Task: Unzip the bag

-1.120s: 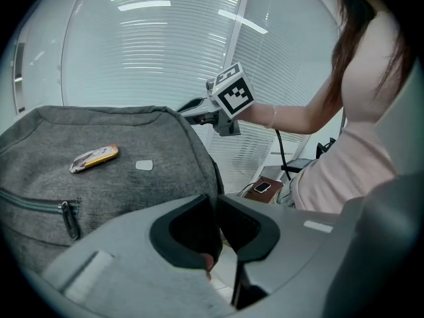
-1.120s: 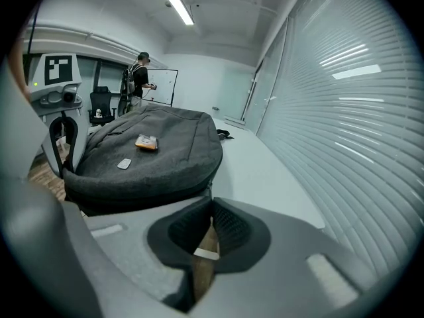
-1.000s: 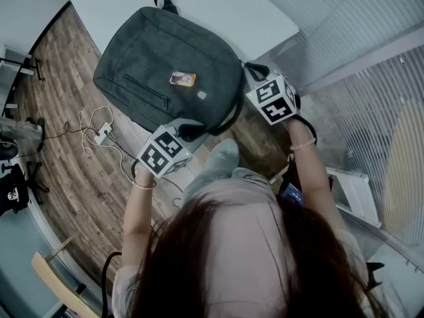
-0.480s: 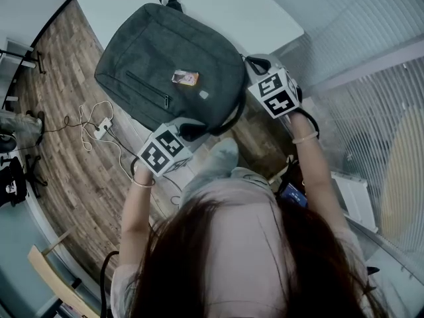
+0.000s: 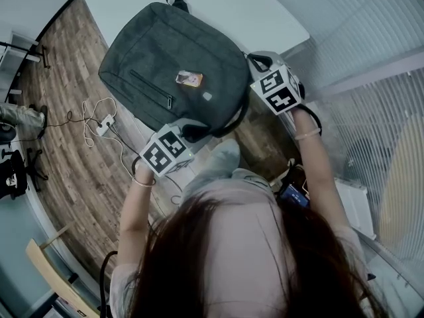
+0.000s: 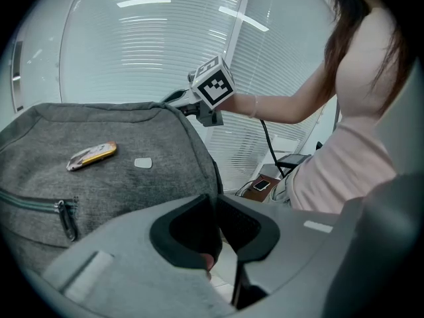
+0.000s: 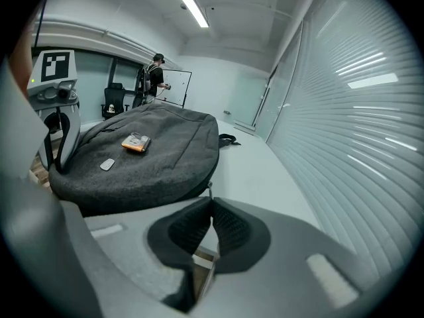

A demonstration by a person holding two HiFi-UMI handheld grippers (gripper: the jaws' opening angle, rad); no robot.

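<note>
where the head view looks down, a grey bag is seen lying flat on the white worktop, just ahead of the left hand-held gripper and beside the right hand-held gripper. in the left gripper view, the jaws are pressed together at the bag's dark near edge; a pinch cannot be confirmed. in the right gripper view, the jaws are closed on a small metal zip pull at the bag's side.

bag: dark grey | lying flat on white table | front zip shut
</note>
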